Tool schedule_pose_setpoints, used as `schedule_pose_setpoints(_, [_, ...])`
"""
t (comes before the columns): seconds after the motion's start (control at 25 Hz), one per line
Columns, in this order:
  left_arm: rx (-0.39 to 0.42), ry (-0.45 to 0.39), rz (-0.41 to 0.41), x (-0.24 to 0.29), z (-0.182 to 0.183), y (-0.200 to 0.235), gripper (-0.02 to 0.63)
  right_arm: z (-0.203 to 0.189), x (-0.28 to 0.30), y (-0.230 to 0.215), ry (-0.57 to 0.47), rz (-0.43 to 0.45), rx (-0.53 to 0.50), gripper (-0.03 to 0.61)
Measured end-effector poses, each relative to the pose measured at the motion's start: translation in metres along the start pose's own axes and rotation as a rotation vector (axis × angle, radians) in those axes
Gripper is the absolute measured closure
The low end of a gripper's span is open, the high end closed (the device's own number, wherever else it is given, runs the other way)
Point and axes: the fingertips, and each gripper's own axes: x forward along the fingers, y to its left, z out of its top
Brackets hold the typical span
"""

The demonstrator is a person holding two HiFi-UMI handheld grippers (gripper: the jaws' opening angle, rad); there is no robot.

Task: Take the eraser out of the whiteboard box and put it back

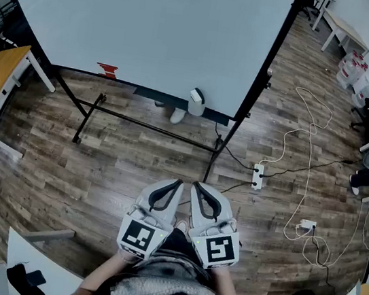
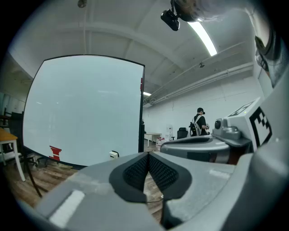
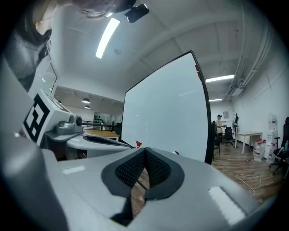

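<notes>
Whiteboard box (image 1: 197,101): small and white, on the bottom edge of the whiteboard (image 1: 141,20), far from both grippers.
Eraser: too small to tell from the box.
Left gripper (image 1: 176,185): jaws pressed together, nothing between them.
Right gripper (image 1: 197,188): jaws pressed together, nothing between them, just beside the left one.

Smooth, faintly glossy whiteboard (image 1: 140,27) in a black metal frame (image 1: 262,66); wood-grain plank floor (image 1: 100,158); left gripper (image 1: 172,184) and right gripper (image 1: 199,188) in matt grey plastic with black rough-textured pads (image 2: 135,173).
</notes>
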Motion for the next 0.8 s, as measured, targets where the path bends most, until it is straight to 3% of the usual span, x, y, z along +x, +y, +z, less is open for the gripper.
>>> schedule_pose_setpoints(0.12, [0.042,-0.006,-0.009,0.003,0.0,-0.002,0.612,0.003,-0.003,-0.003,-0.025,0.008,0.033,0.577])
schedule_pose_setpoints(0.28, [-0.005,0.003,0.002,0.006,-0.001,-0.008,0.612,0.001,-0.007,-0.008,-0.033,0.013,0.054,0.577])
schedule_pose_setpoints(0.48, [0.055,0.02,-0.009,0.005,-0.017,-0.015,0.612,-0.011,-0.013,-0.011,-0.023,0.018,0.063,0.577])
schedule_pose_setpoints(0.6, [0.0,0.028,0.008,0.007,-0.02,-0.016,0.612,-0.015,-0.012,-0.014,-0.023,0.022,0.073,0.577])
schedule_pose_setpoints(0.8, [0.033,0.02,0.002,0.019,-0.019,-0.004,0.612,-0.014,0.002,-0.023,-0.028,0.027,0.079,0.577])
